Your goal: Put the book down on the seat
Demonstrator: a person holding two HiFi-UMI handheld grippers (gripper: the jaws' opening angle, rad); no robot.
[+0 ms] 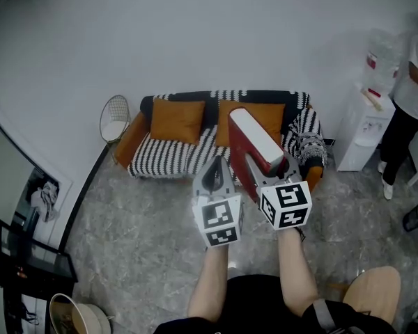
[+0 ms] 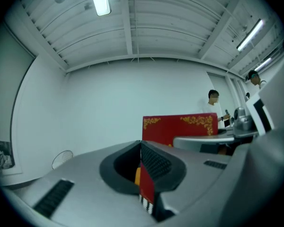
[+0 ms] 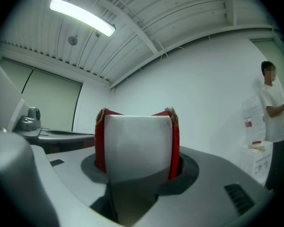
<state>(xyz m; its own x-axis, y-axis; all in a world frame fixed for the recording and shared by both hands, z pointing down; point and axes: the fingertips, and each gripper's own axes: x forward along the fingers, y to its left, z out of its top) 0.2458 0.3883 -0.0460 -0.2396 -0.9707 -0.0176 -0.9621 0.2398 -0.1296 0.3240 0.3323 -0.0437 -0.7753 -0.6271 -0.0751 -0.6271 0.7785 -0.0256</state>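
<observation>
- At the far left of the head view, just beside the sofa's arm, stands a round wire-framed thing (image 1: 114, 117). It is too small to identify, possibly a racket or a little stand.
- Against the wall sits the sofa (image 1: 141, 132). Its black-and-white striped seat (image 1: 168, 157) is bare at the left and middle. Two orange cushions (image 1: 175, 120) lean on the back.
- The left gripper (image 1: 215, 164) points level just left of the book. Its fingers are closed together on nothing, with only a sliver of gap between them. It does not seem to touch the book.
- The book (image 1: 253, 136) has red covers and a white page edge. It is up in the air on its edge in front of the sofa, not yet on the seat.
- The right gripper (image 3: 137, 143) has its fingers clamped across the book's thickness, one on each red cover.
- To do this step well, I would carry the book forward over the bare striped patch, clear of the cushions, and lower it close. I would roll the wrist so one cover lies flat, and part the fingers only once the seat bears its weight. The empty left gripper should keep out of the way, or steady the spine if the book tips.
- At the far right a person (image 1: 409, 75) stands by a white cabinet (image 1: 362, 127), well apart from the sofa's free end and no hindrance.
</observation>
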